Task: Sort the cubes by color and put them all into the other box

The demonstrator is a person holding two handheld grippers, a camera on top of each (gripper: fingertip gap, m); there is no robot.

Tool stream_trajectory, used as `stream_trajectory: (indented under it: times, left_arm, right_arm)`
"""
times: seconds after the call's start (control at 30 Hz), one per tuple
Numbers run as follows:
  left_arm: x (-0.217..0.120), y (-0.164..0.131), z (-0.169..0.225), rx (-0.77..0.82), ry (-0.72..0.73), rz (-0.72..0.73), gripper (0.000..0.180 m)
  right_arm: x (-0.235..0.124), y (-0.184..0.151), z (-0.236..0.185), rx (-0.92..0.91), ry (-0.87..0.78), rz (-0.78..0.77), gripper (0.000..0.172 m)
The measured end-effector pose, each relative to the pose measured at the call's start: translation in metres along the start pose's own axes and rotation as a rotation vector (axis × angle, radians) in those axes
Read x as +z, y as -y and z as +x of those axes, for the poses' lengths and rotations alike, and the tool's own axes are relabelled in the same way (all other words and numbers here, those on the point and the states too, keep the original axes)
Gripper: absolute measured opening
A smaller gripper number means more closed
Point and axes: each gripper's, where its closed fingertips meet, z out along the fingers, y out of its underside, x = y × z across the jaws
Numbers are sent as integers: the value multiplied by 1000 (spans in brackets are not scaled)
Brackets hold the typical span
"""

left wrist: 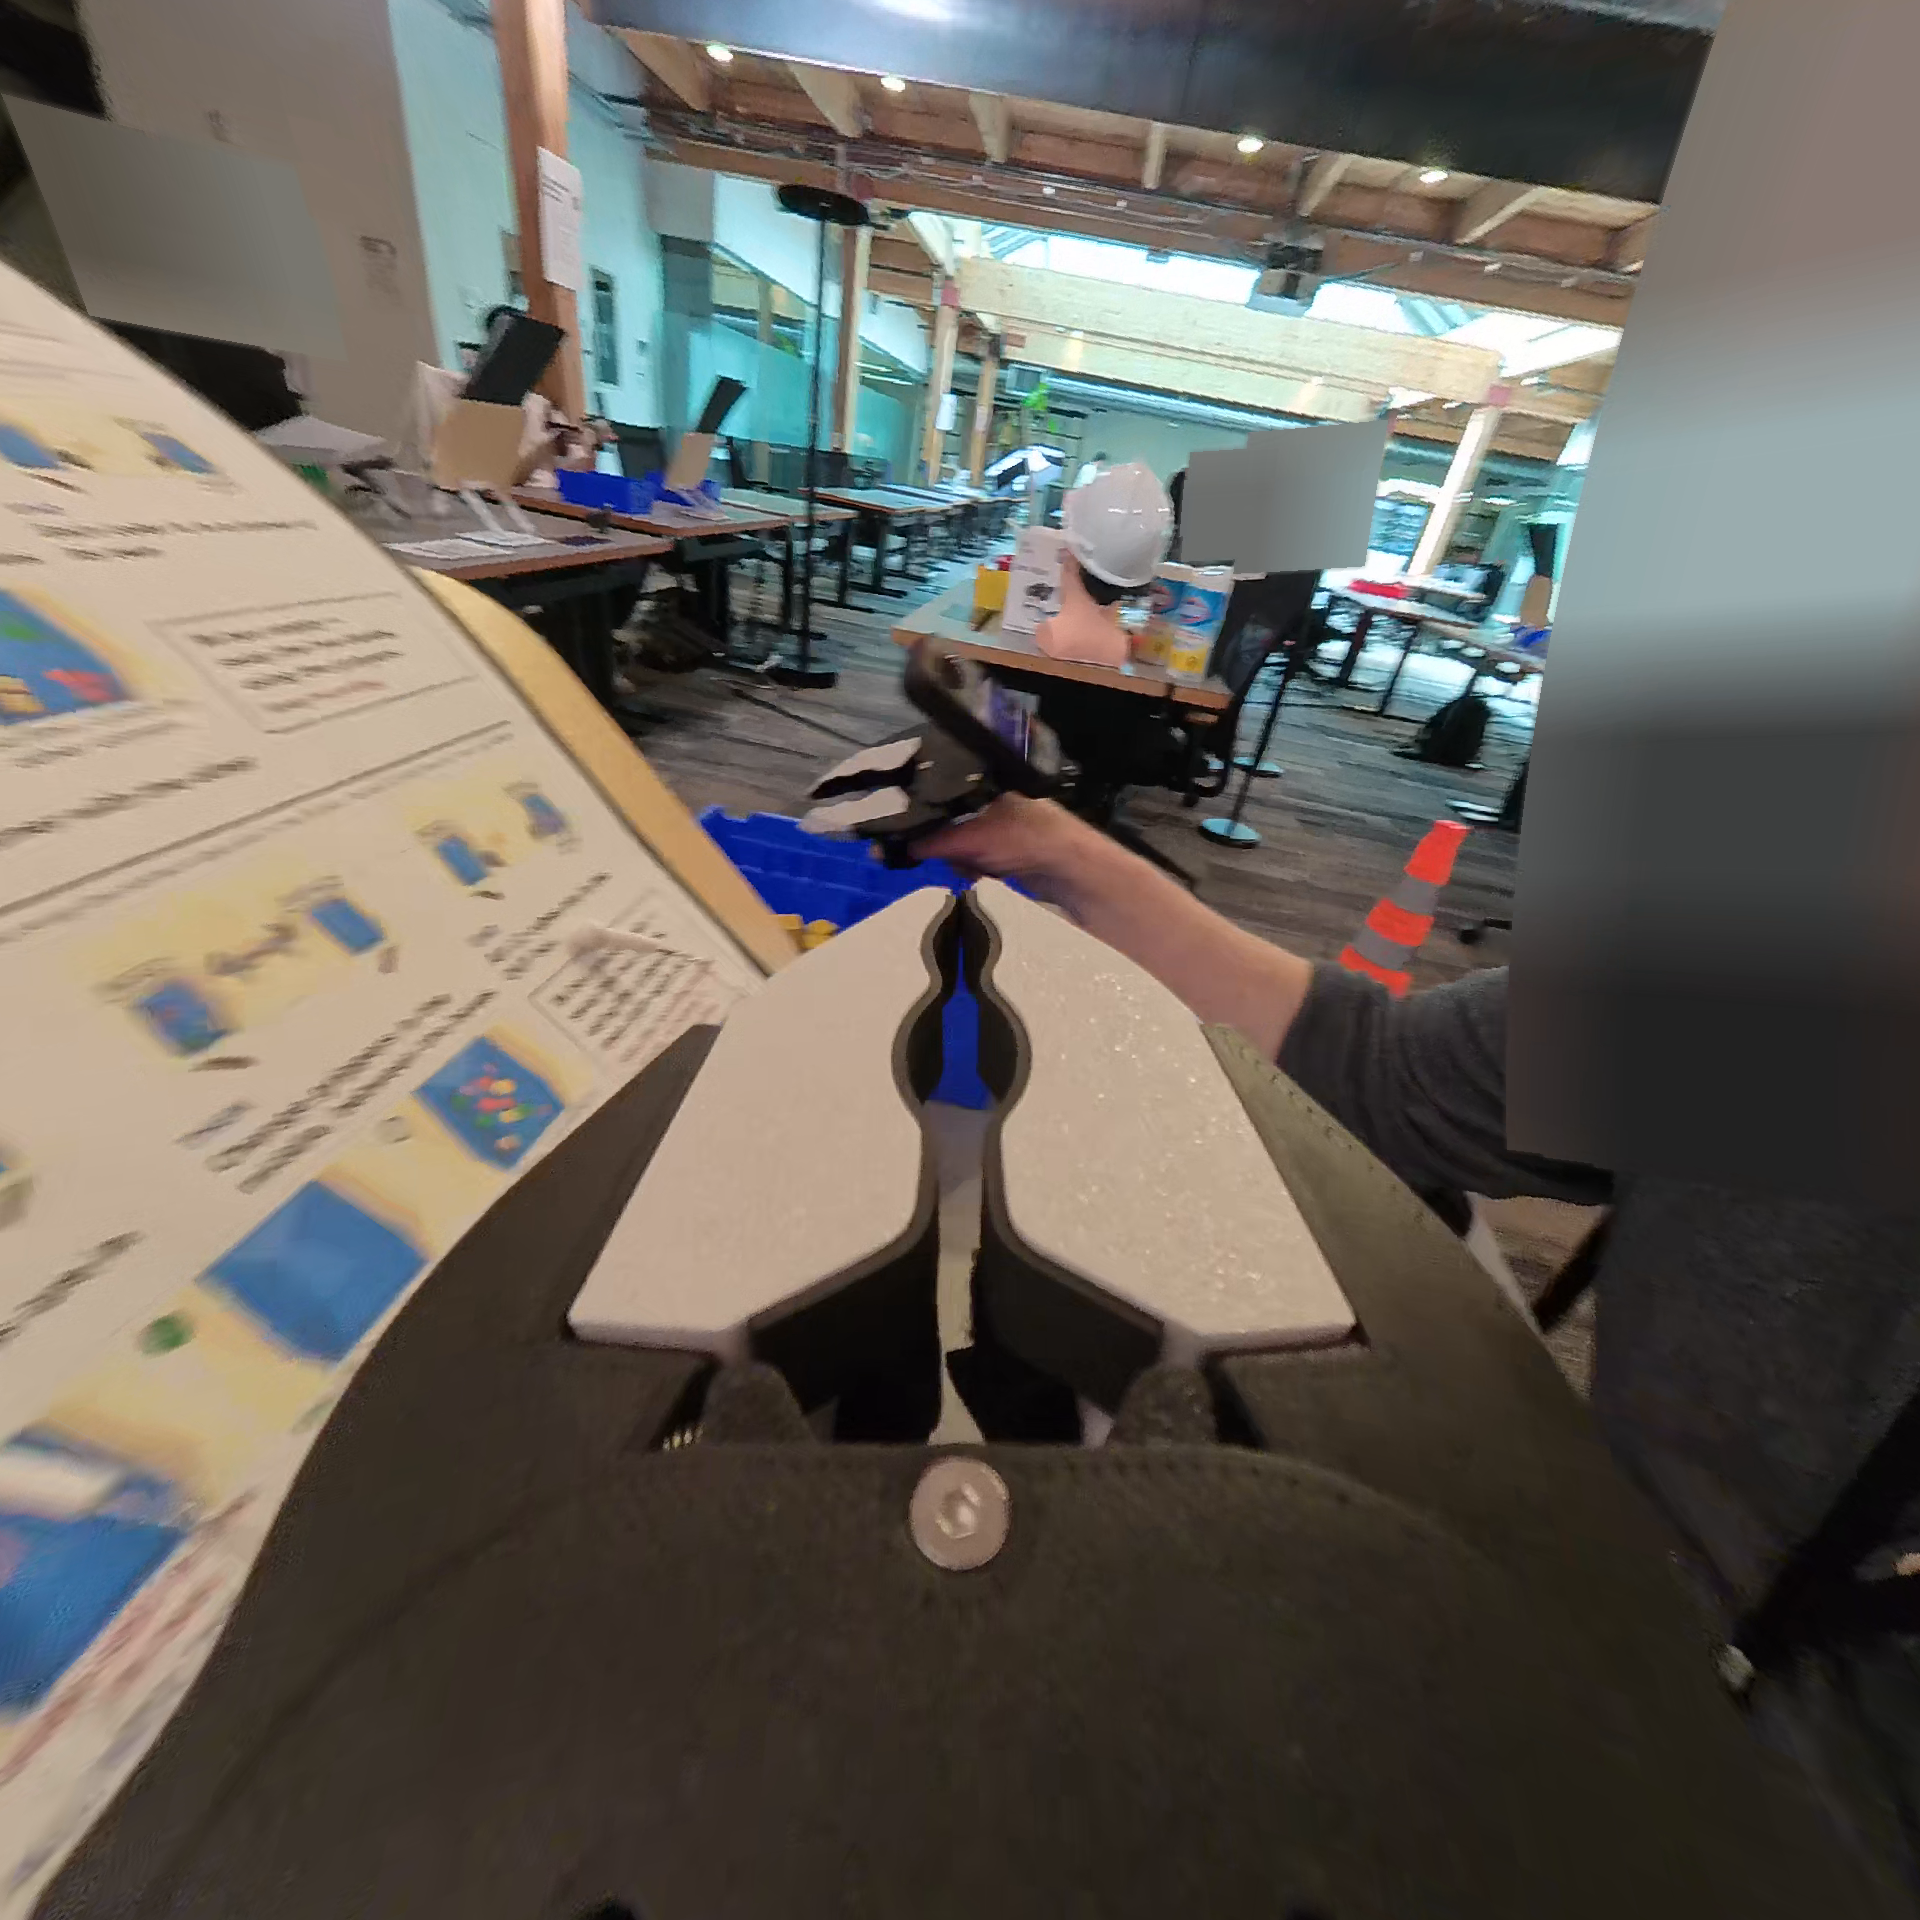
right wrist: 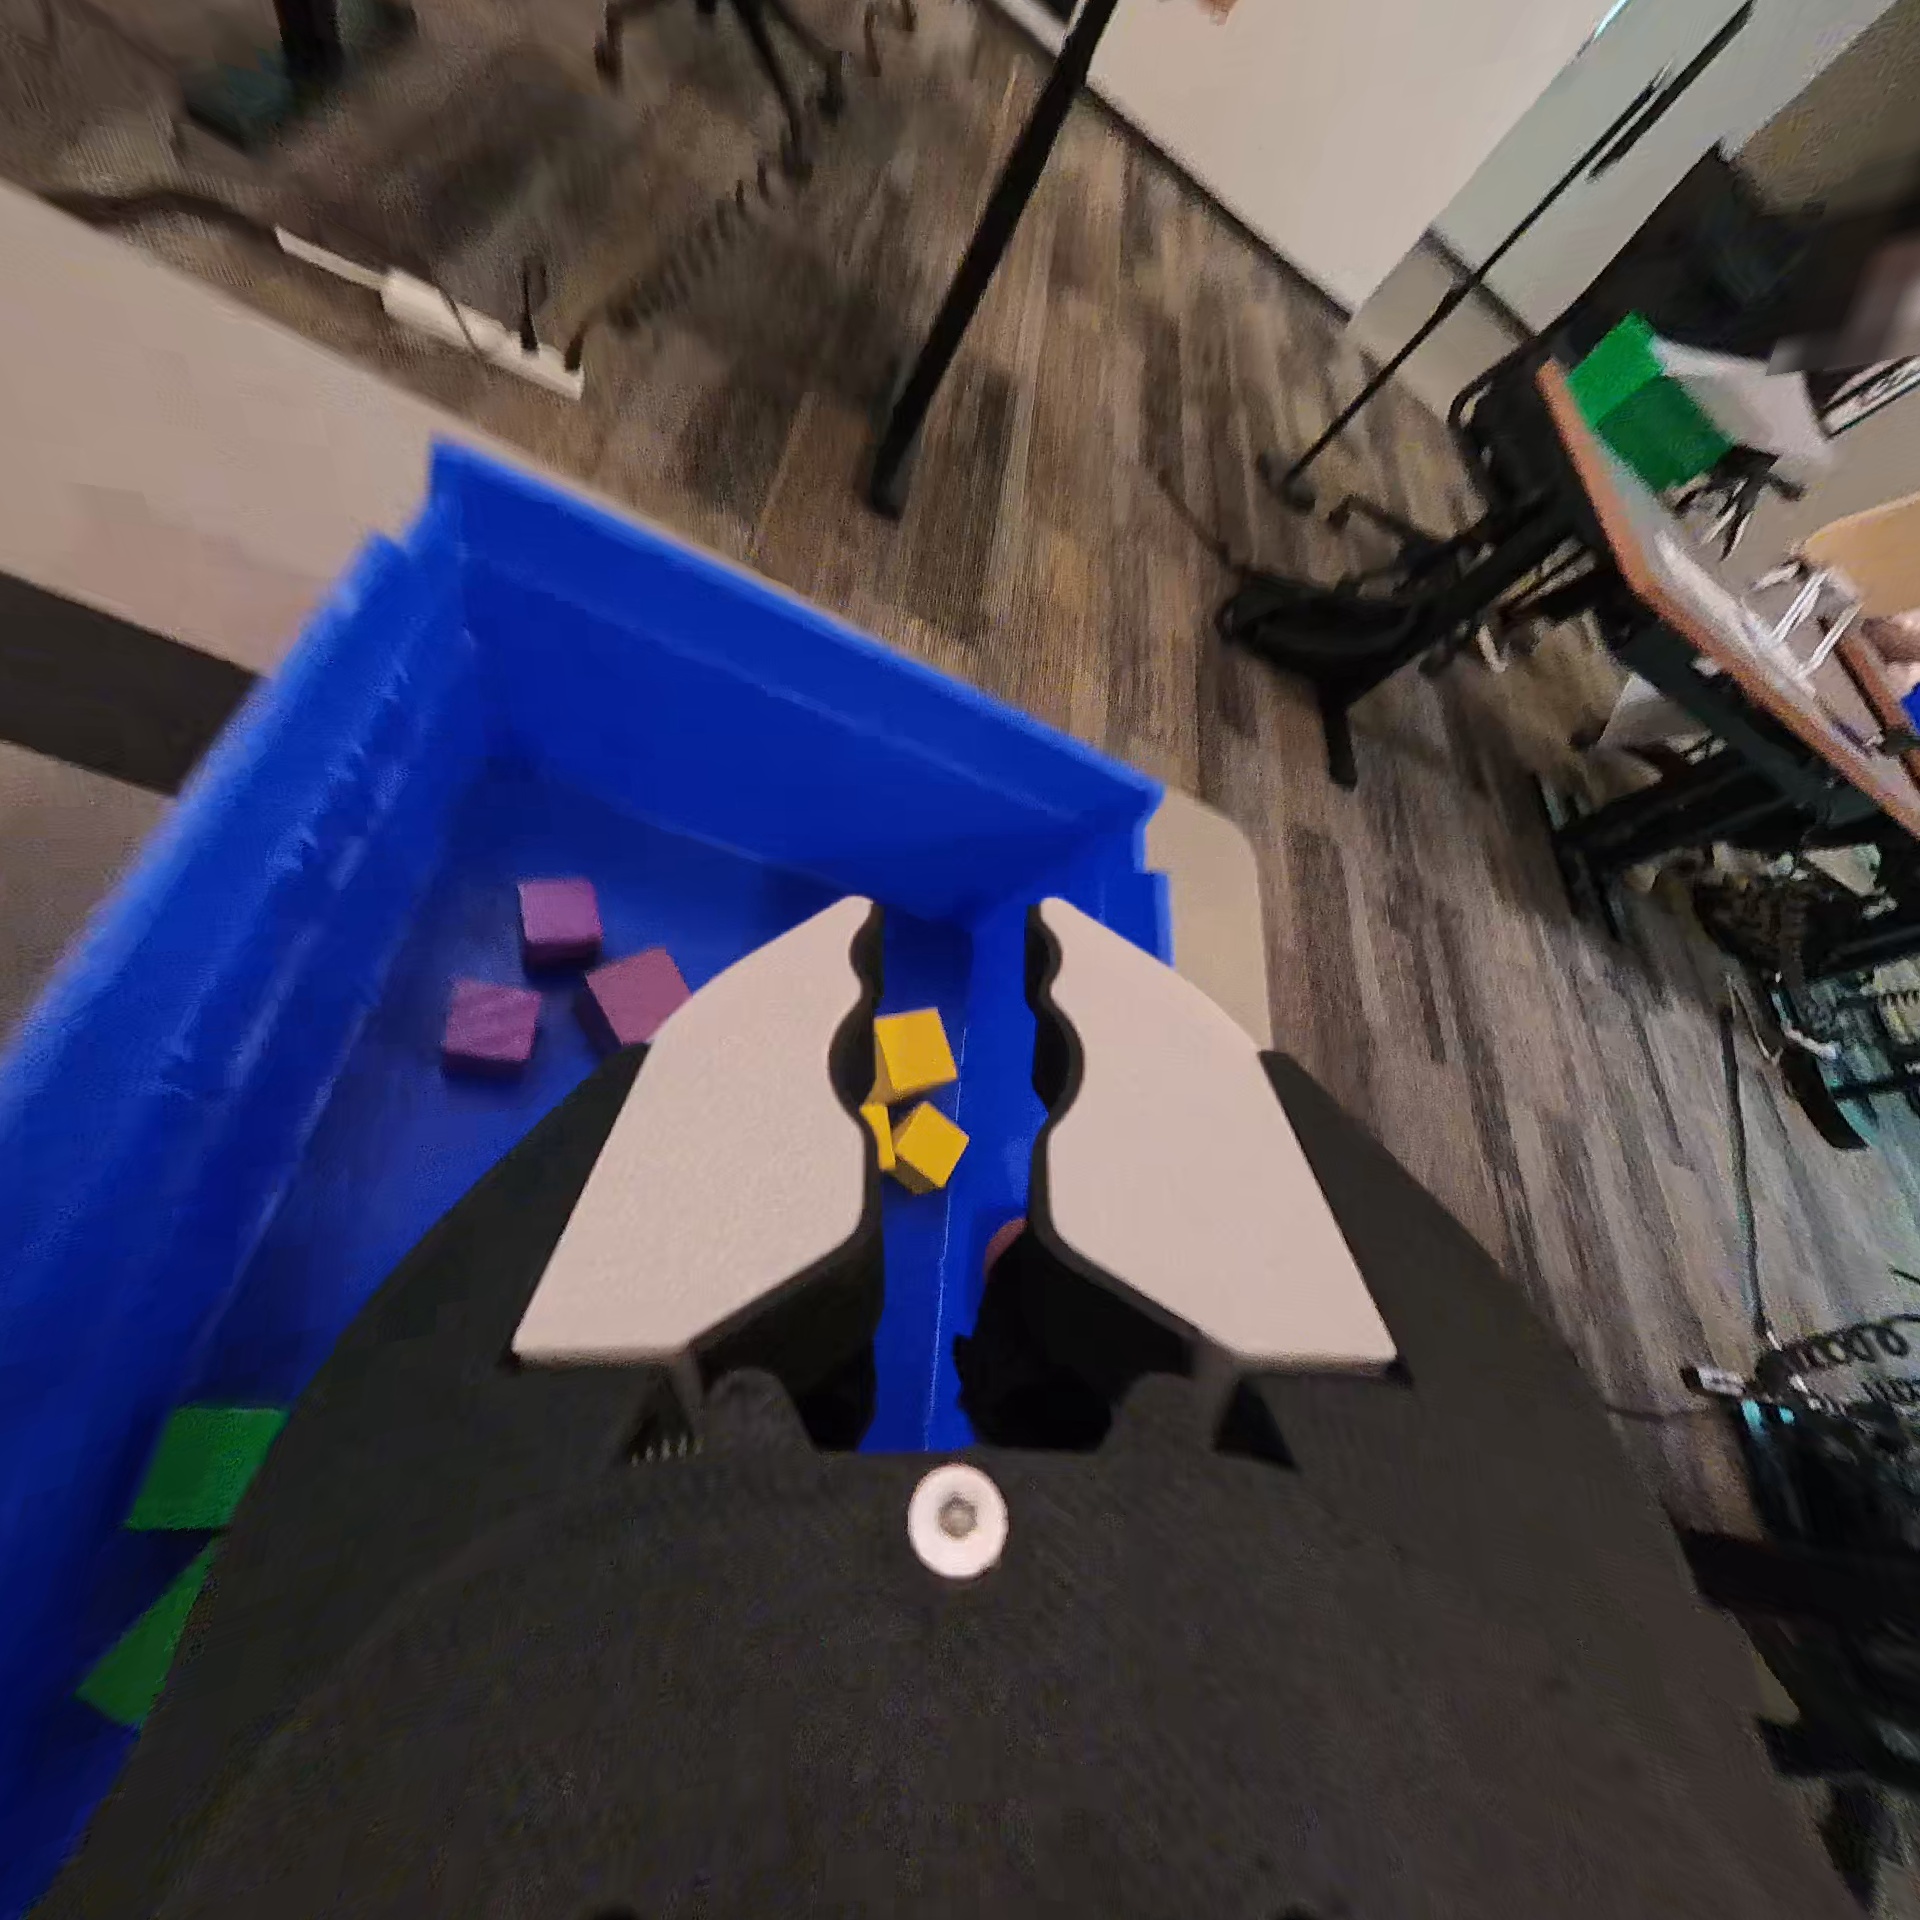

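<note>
The right gripper (right wrist: 954, 935) hangs over the blue box (right wrist: 727, 717), its jaws parted with a clear gap between them and nothing in their grasp; through that gap the box floor shows, with yellow cubes (right wrist: 914, 1101) lying loose on it well below the fingertips. To the left of them on the same floor lie three purple cubes (right wrist: 561, 977), close together near the box's far corner, and two green cubes (right wrist: 203, 1465) show at the near left, partly cut off by the gripper body. The box sits at the corner of a pale worktop (right wrist: 1205, 894), with wood-look floor (right wrist: 1143, 520) beyond. The left gripper (left wrist: 961, 909) is held off to the side with its jaws closed tip to tip and nothing between them; only a sliver of blue shows through the hollows behind the tips. From its view the right gripper appears farther off, held in a hand (left wrist: 997, 847) above the blue box, with a grey sleeve (left wrist: 1403, 1049) behind. At the left of that view a printed instruction sheet (left wrist: 260, 831) lies on the worktop, blurred. Farther back stand rows of desks, a white hard hat (left wrist: 1120, 520) on a mannequin head, and an orange traffic cone (left wrist: 1403, 914) on the floor
</note>
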Motion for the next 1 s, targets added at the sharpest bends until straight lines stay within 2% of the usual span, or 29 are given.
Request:
stream_trajectory:
  times: [0.1,0.23,0.3,0.37,0.47,0.57,0.8,0.9,1.0]
  left_arm:
    - [-32,12,-27,51,163,2,1]
    - [-92,20,-76,85,413,-15,1]
    - [-123,19,-102,68,518,-15,1]
    - [-158,9,-136,65,678,-49,9]
    - [-205,-24,-184,47,899,-189,22]
    - [-233,-63,-220,-3,1026,-338,30]
    - [-254,-158,-275,-310,1040,-464,44]
    - [-262,-192,-294,-390,1065,-553,44]
    - [-271,-215,-307,-406,1107,-667,44]
  right_arm:
    - [-19,26,-2,-4,-3,89,24]
    - [-33,46,-13,-35,3,147,23]
    - [-36,53,-23,-47,29,163,24]
    - [-38,58,-31,-68,36,178,24]
    - [-38,62,-41,-93,45,180,24]
    - [-36,64,-51,-109,63,184,23]
    - [-28,62,-75,-138,115,170,23]
    - [-27,62,-83,-168,119,167,23]
    - [-26,62,-87,-166,133,168,23]
